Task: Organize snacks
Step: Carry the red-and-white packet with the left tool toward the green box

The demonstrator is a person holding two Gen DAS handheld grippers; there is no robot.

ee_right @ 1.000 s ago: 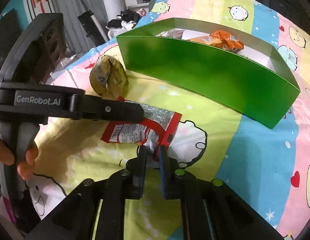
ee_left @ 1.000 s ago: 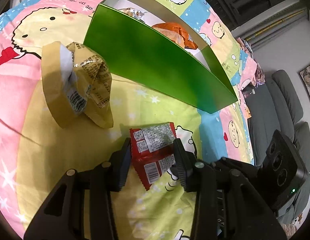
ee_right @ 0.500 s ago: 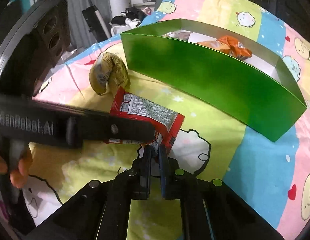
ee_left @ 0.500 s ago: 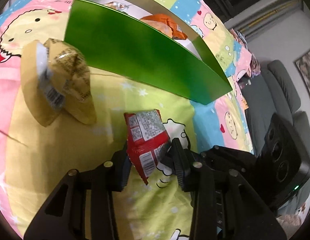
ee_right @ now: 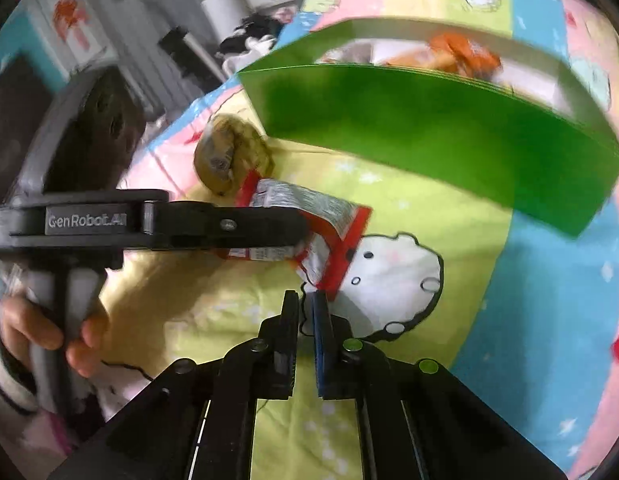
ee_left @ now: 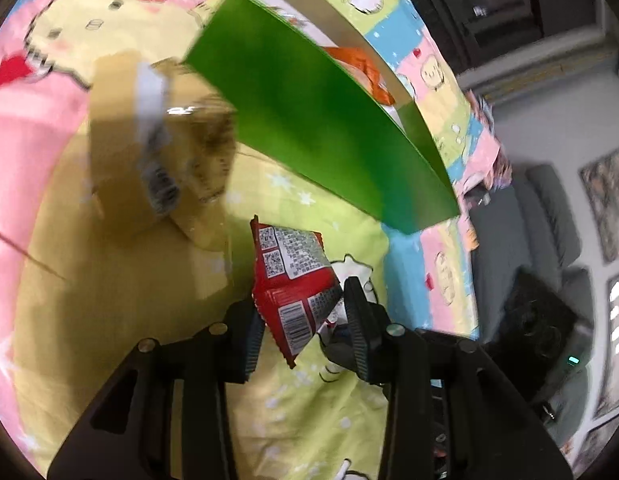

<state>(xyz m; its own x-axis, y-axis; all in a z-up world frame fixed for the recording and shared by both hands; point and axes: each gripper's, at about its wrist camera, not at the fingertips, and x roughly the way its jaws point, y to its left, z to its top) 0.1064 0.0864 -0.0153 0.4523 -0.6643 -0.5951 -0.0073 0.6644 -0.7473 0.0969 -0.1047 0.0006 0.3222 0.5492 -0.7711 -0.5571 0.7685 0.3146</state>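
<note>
My left gripper (ee_left: pixel 303 312) is shut on a red snack packet (ee_left: pixel 293 276) and holds it a little above the cartoon blanket; the packet also shows in the right wrist view (ee_right: pixel 309 224), held by the left gripper (ee_right: pixel 297 232). A green box (ee_left: pixel 321 128) with an orange snack (ee_left: pixel 361 68) inside lies beyond; it also shows in the right wrist view (ee_right: pixel 437 136). A tan snack bag (ee_left: pixel 149 160) lies left of the box, and shows too in the right wrist view (ee_right: pixel 229 156). My right gripper (ee_right: pixel 305 304) is shut and empty, just below the packet's corner.
The cartoon blanket (ee_right: pixel 389 272) covers the whole surface. A grey sofa (ee_left: pixel 549 240) stands past the blanket's right edge. A white roll (ee_right: pixel 221 12) and dark clutter sit behind the blanket's far left edge.
My left gripper closed on the red packet and lifted it off the blanket, tilting it up. My right gripper let go of the packet's corner and drew back slightly.
</note>
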